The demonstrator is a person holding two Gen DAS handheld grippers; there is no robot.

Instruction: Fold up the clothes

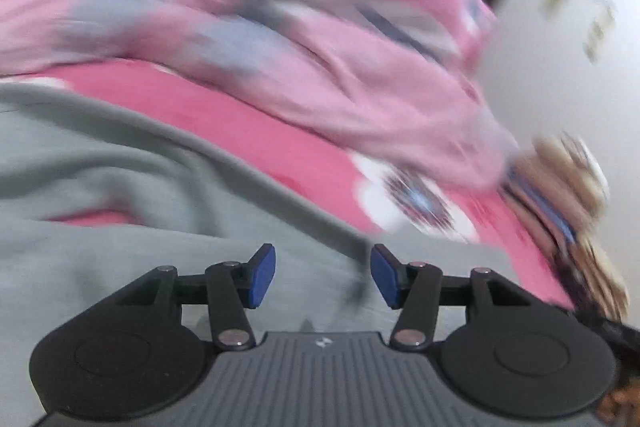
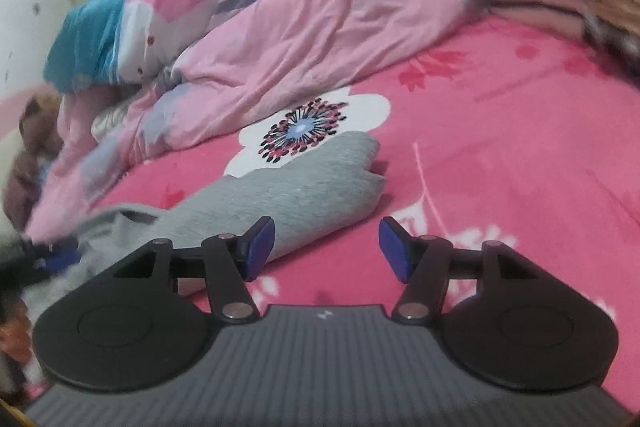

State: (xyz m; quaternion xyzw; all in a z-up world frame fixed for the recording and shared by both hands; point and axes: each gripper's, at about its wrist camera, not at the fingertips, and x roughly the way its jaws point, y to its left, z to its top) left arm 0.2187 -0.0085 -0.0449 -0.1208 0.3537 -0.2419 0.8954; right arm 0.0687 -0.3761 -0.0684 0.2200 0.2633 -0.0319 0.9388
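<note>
Nothing readable anywhere from where I'm standing, no words, no numbers, no brand names. Only mark is a tiny pale logo on the ribbed grey body of the left gripper [image 1: 322, 275], dead centre behind the fingers, and the same on the right gripper [image 2: 326, 249]. Can't make out what it says.
</note>
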